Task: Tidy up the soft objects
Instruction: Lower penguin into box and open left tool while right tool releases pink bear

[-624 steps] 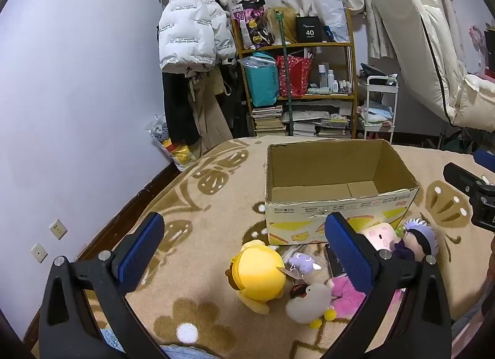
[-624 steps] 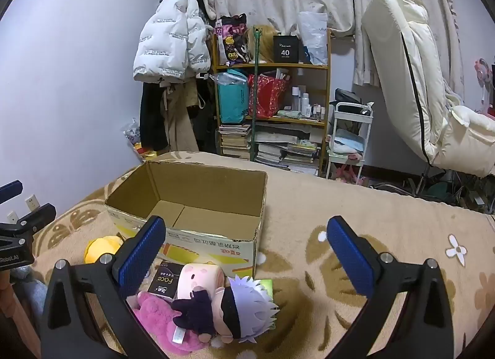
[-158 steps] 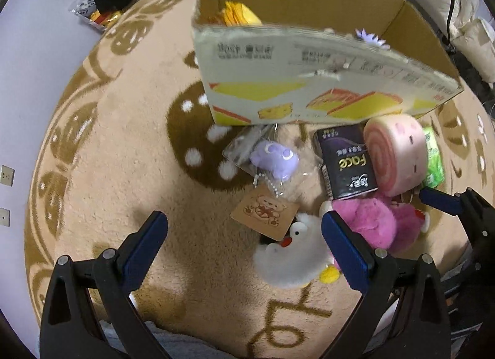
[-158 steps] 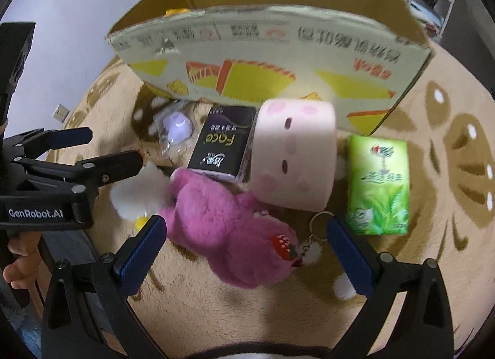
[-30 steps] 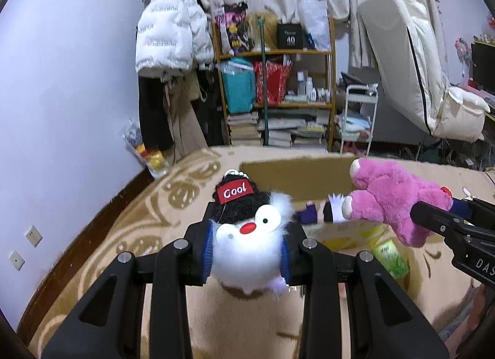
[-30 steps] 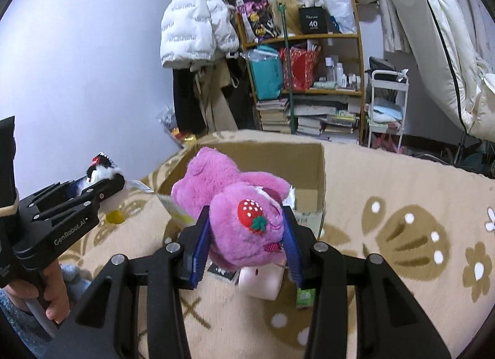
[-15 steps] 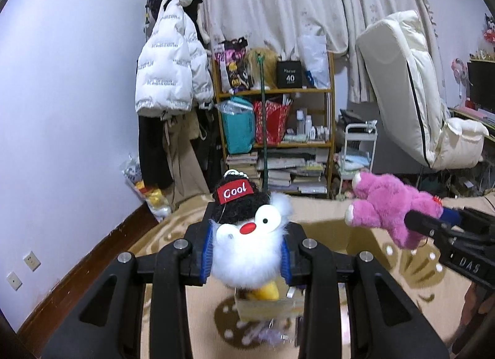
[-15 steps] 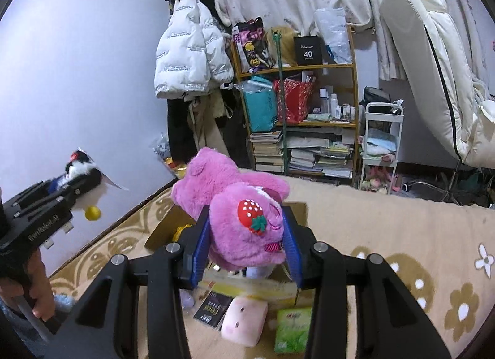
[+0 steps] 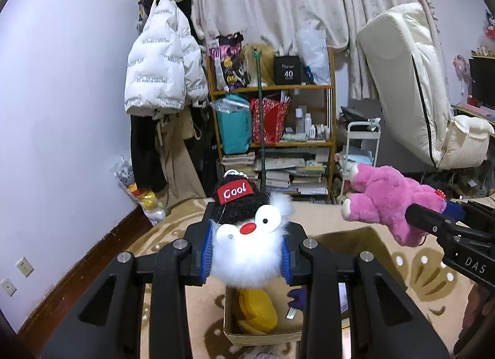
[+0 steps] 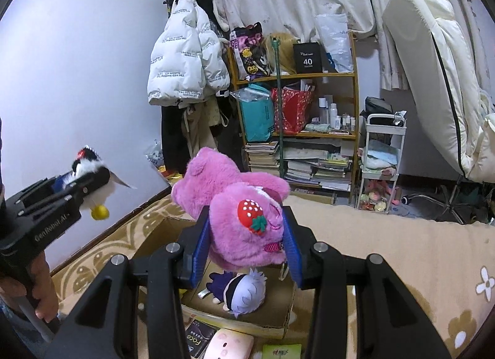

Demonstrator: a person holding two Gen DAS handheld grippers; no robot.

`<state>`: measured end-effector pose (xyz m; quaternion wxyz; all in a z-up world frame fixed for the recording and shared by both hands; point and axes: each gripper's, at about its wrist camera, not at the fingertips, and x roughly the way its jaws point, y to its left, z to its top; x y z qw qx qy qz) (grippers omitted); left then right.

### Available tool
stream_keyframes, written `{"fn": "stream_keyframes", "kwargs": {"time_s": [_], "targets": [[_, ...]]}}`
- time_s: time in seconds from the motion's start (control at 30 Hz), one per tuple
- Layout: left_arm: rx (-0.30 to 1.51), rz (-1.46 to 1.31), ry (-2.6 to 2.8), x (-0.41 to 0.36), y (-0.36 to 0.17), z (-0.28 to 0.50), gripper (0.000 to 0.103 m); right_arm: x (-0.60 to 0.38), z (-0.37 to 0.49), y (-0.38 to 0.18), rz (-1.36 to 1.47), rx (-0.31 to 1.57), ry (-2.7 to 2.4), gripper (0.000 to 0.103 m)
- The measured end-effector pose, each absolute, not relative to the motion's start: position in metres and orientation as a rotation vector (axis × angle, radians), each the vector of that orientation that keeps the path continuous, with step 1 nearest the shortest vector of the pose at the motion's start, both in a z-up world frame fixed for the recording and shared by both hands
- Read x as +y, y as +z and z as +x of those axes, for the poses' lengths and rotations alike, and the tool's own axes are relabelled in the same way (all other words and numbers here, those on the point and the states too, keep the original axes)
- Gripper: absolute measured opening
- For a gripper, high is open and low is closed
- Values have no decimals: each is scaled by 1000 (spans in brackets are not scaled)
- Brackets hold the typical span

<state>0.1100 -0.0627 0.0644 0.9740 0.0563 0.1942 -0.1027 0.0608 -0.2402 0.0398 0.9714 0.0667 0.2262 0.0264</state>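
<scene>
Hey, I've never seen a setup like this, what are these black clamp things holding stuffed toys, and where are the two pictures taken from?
There is no robot here. A person holds one hand-held two-finger gripper in each hand, and a wide-angle camera on each looks forward along its fingers. One picture comes from the left tool, the other from the right.

The left gripper is shut on a white fluffy toy with a black hat marked "Cool". The right gripper is shut on a pink plush bear with a strawberry patch.

Both hang above an open cardboard box on a tan flowered blanket. In the box lie a yellow plush and a white-haired doll. In front of it lie a pink roll-shaped plush, a black pack and a green pack.
</scene>
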Motion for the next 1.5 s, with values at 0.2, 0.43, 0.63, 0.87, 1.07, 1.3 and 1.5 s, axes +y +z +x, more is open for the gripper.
{"fn": "stream_keyframes", "kwargs": {"time_s": [0.2, 0.43, 0.63, 0.87, 1.07, 1.3, 1.5], "targets": [[444, 98, -211, -65, 42, 129, 32, -240, 80, 19, 159, 506, 60, 45], [474, 128, -222, -75, 24, 137, 33, -237, 88, -6, 154, 546, 69, 45], [513, 148, -229, -81, 6, 143, 33, -236, 90, -20, 162, 573, 74, 46], [560, 167, -253, -89, -9, 147, 33, -238, 91, -31, 169, 596, 75, 46], [645, 98, -300, -88, -21, 154, 34, -239, 95, -41, 193, 630, 87, 47], [687, 120, -286, -91, -35, 159, 37, -246, 102, -67, 255, 712, 87, 49], [695, 163, -247, -93, -39, 156, 48, -246, 102, -68, 242, 725, 80, 49]]}}
